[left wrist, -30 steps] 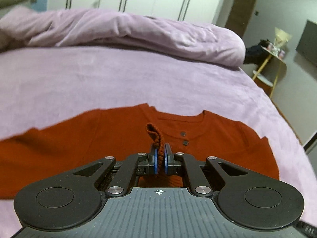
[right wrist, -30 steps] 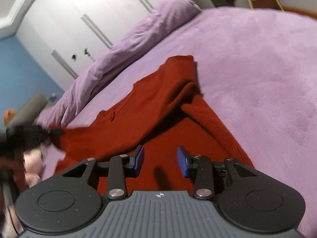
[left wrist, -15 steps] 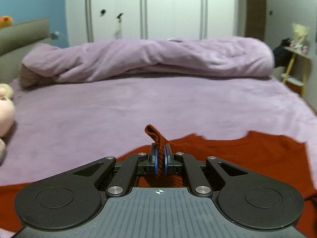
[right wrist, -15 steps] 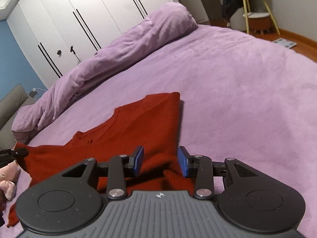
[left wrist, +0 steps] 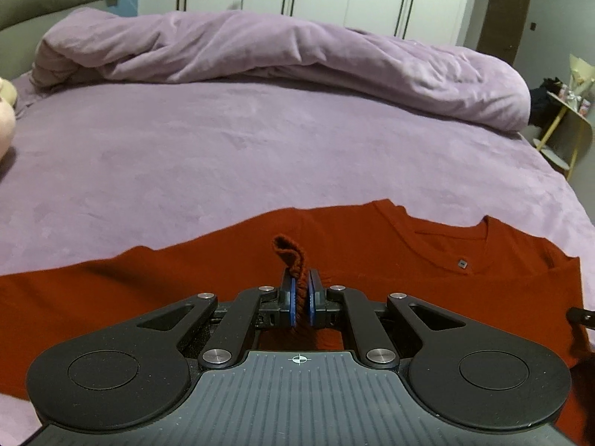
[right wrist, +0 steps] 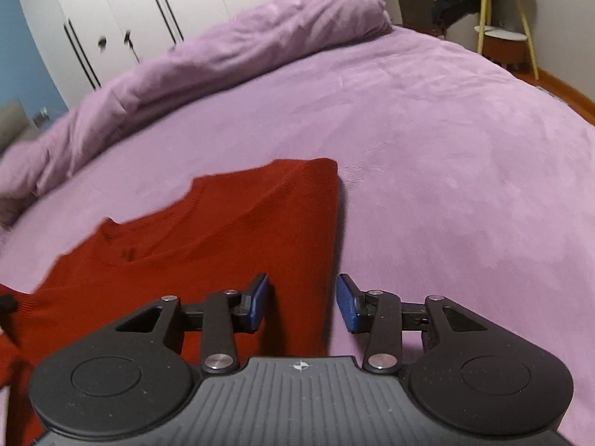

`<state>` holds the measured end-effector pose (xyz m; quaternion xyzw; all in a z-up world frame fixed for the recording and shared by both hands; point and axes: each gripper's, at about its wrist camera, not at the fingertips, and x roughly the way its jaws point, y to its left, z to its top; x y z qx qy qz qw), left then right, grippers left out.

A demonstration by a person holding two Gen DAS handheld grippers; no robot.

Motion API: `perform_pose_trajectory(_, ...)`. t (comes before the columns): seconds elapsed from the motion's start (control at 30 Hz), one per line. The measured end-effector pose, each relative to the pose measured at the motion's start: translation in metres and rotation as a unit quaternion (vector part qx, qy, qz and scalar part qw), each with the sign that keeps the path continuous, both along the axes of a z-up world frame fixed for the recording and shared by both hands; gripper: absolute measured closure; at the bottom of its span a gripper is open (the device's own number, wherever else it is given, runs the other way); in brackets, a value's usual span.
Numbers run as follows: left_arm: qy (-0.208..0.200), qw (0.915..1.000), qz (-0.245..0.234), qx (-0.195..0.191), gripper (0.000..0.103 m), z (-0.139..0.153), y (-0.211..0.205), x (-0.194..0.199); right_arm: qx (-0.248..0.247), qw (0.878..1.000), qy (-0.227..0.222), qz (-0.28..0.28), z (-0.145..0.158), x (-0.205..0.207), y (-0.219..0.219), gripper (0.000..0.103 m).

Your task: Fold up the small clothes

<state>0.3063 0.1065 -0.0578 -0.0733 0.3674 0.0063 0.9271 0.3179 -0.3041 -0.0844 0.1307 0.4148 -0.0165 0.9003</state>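
Observation:
A rust-red knit top [left wrist: 372, 249] lies spread on the purple bed, neckline and a small button toward the right in the left wrist view. My left gripper [left wrist: 302, 299] is shut on a ribbed edge of the red top, which sticks up between the blue pads. In the right wrist view the red top [right wrist: 223, 230] lies flat with its right side edge folded straight. My right gripper [right wrist: 302, 306] is open and empty, low over that right edge of the top.
A rumpled purple duvet [left wrist: 279, 52] lies along the far side of the bed sheet [left wrist: 223, 148]. White wardrobes stand behind. A yellow-legged side table [right wrist: 502, 18] stands off the bed's right side. A pale plush toy [left wrist: 5, 126] sits at the left edge.
My right gripper has let the right side of the top down flat and drawn back, open. My left gripper, still shut on the ribbed edge, has swung and come lower over the top.

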Motion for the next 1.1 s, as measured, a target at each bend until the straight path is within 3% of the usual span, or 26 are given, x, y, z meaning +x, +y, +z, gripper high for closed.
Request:
perform_pose_trajectory(0.07,-0.006,0.9999,-0.004,-0.009,0.095,0.000,0.002,0.000,-0.015,1.000,-0.004,0.014,-0.002,0.006,0.003,0.094)
perform_pose_trajectory(0.2,-0.011,0.9996,-0.017,-0.022,0.095,-0.006,-0.007,0.006,-0.112,0.992,-0.050,0.004,0.007,0.001,0.007,0.098)
perform_pose_trajectory(0.23,-0.005,0.9997,-0.017,-0.014,0.095,-0.010,-0.012,0.008,-0.130,0.990,-0.053,-0.015,0.006,0.001,0.002,0.103)
perform_pose_trajectory(0.3,0.015,0.9997,-0.017,0.005,0.093,-0.018,-0.021,0.015,-0.171,0.983,-0.035,-0.050,0.000,0.005,-0.006,0.103)
perform_pose_trajectory(0.37,0.028,0.9994,-0.009,0.020,0.089,-0.024,-0.023,0.015,-0.151,0.987,0.002,-0.047,-0.006,0.010,-0.016,0.103)
perform_pose_trajectory(0.4,0.021,0.9994,0.001,0.026,0.082,-0.023,-0.022,0.012,-0.130,0.990,-0.002,-0.046,-0.003,0.007,-0.020,0.103)
perform_pose_trajectory(0.47,0.008,0.9993,0.016,0.033,0.074,-0.020,-0.020,0.005,-0.114,0.992,-0.039,-0.040,0.011,-0.005,-0.019,0.099)
perform_pose_trajectory(0.53,-0.006,0.9995,0.016,0.028,0.074,-0.017,-0.019,-0.002,-0.092,0.993,-0.068,-0.008,0.022,-0.012,-0.008,0.099)
perform_pose_trajectory(0.63,-0.016,0.9998,0.009,0.012,0.071,-0.012,-0.025,-0.010,-0.083,0.993,-0.075,0.049,0.022,-0.006,0.024,0.099)
perform_pose_trajectory(0.73,-0.043,0.9990,-0.006,0.014,0.063,-0.009,-0.033,-0.016,-0.100,0.988,-0.072,0.094,0.010,0.001,0.058,0.099)
perform_pose_trajectory(0.8,-0.030,0.9992,-0.022,0.013,0.056,-0.016,-0.038,-0.012,-0.122,0.985,-0.065,0.103,-0.005,0.010,0.073,0.099)
perform_pose_trajectory(0.9,0.010,0.9993,-0.029,0.020,0.056,-0.036,-0.043,0.002,-0.170,0.980,-0.061,0.086,-0.022,0.014,0.067,0.103)
perform_pose_trajectory(1.03,0.014,0.9997,-0.016,0.010,0.053,-0.052,-0.043,0.012,-0.233,0.970,-0.066,0.031,-0.026,0.012,0.042,0.103)
perform_pose_trajectory(1.1,0.009,0.9996,-0.017,0.021,0.048,-0.057,-0.046,0.017,-0.204,0.977,-0.066,0.015,-0.027,0.013,0.025,0.103)
